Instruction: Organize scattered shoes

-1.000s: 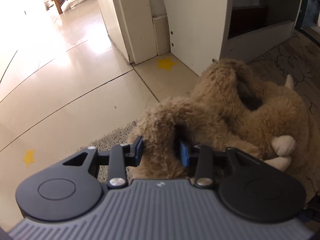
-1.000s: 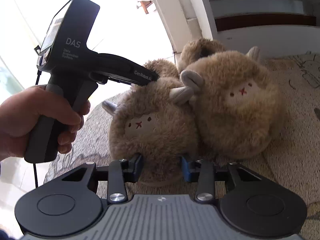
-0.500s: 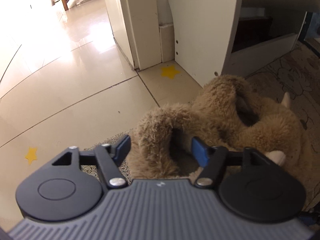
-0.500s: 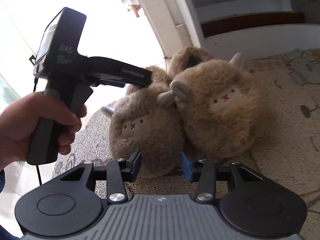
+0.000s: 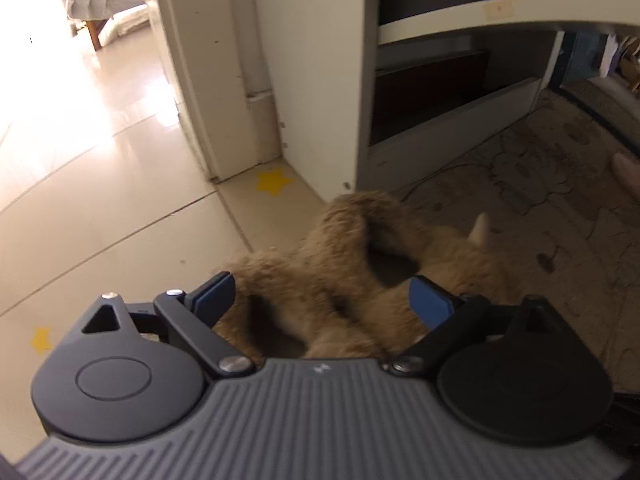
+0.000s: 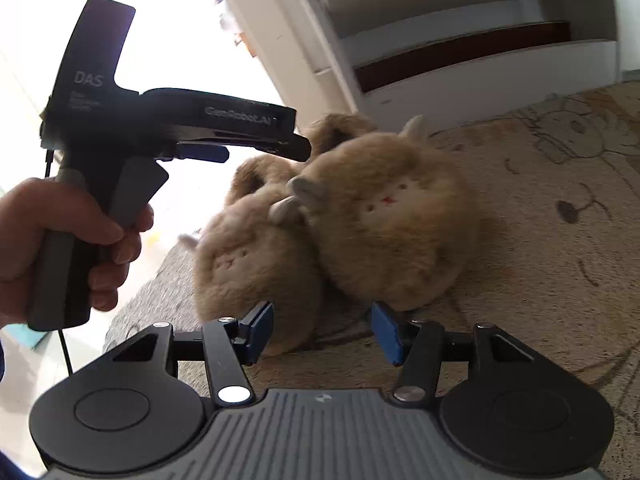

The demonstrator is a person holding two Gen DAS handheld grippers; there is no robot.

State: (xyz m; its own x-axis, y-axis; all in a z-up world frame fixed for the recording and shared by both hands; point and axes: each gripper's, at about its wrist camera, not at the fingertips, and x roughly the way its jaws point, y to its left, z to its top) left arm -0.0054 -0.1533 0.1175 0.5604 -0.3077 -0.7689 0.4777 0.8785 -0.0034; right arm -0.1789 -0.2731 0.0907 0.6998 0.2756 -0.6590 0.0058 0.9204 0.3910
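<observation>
1. Left wrist view: the left tongs (image 5: 322,300) stood spread wide and were opening further, their blue pads (image 5: 428,304) clear of the fur. Below and between them lay the heel ends of the two brown plush slippers (image 5: 344,240), side by side on the patterned rug (image 5: 540,208) at its edge with the tiled floor (image 5: 100,184). Nothing was gripped. A white shoe cabinet (image 5: 320,80) stood just behind the slippers.

2. Right wrist view: the right tongs (image 6: 322,332) were about half open and widening, with bare rug between the pads and the toe of the left slipper (image 6: 256,264) just beyond the left pad; I could not tell if it touched. The right slipper (image 6: 392,220) pressed against its mate. A hand (image 6: 60,240) held the left tongs' handle above the slippers' heels.
</observation>
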